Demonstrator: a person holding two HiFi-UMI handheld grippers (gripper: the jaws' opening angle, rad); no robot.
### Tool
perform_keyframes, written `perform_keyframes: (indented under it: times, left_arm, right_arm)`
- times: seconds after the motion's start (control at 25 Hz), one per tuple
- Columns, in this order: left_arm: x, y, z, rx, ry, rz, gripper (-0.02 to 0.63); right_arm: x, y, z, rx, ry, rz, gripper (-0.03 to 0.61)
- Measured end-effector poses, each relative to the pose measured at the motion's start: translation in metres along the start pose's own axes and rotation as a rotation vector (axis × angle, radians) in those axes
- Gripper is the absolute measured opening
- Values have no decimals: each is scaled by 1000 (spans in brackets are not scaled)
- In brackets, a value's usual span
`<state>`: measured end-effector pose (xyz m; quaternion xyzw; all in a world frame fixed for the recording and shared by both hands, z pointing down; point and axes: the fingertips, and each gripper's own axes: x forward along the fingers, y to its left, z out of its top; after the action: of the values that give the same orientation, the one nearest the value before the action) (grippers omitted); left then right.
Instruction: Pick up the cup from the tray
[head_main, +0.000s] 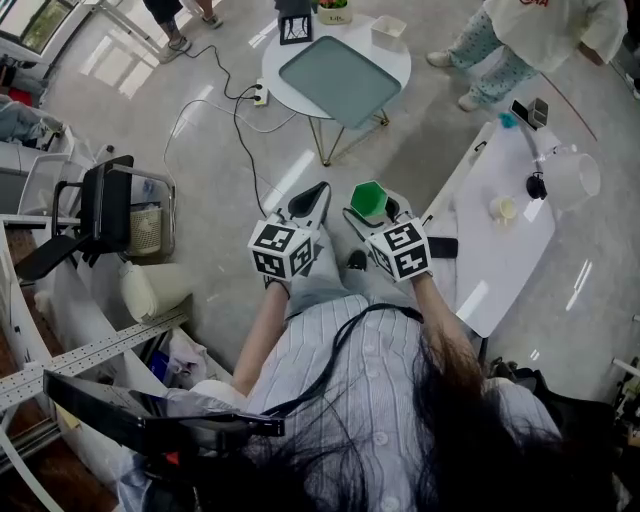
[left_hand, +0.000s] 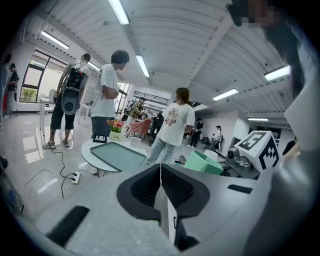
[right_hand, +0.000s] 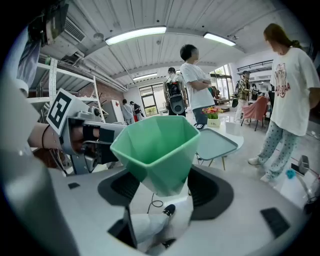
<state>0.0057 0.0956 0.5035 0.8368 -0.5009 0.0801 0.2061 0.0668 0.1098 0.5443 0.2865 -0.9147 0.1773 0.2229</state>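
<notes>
A green faceted cup (right_hand: 156, 150) is held upright between the jaws of my right gripper (right_hand: 162, 192), which is shut on it; the same cup (head_main: 369, 200) shows in the head view above my right gripper (head_main: 372, 212), and the cup (left_hand: 204, 163) appears again at the right of the left gripper view. My left gripper (head_main: 310, 204) hangs beside it, jaws pressed together with nothing between them, as my left gripper (left_hand: 160, 187) also shows in its own view. The grey-green tray (head_main: 340, 78) lies bare on the round white table (head_main: 390, 52), well ahead of both grippers.
On the round table stand a black frame (head_main: 295, 24), a flower pot (head_main: 334, 12) and a small white box (head_main: 388, 32). A long white table (head_main: 505, 225) stands at the right. Cables and a power strip (head_main: 260, 95) lie on the floor. People stand near the round table. A chair (head_main: 95, 215) is at left.
</notes>
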Motion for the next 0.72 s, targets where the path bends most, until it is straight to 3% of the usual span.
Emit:
perform_keyframes:
  times: [0.72]
  left_arm:
    - [10, -17, 1, 38, 12, -20, 15]
  right_arm:
    - [-12, -10, -4, 15, -19, -3, 311]
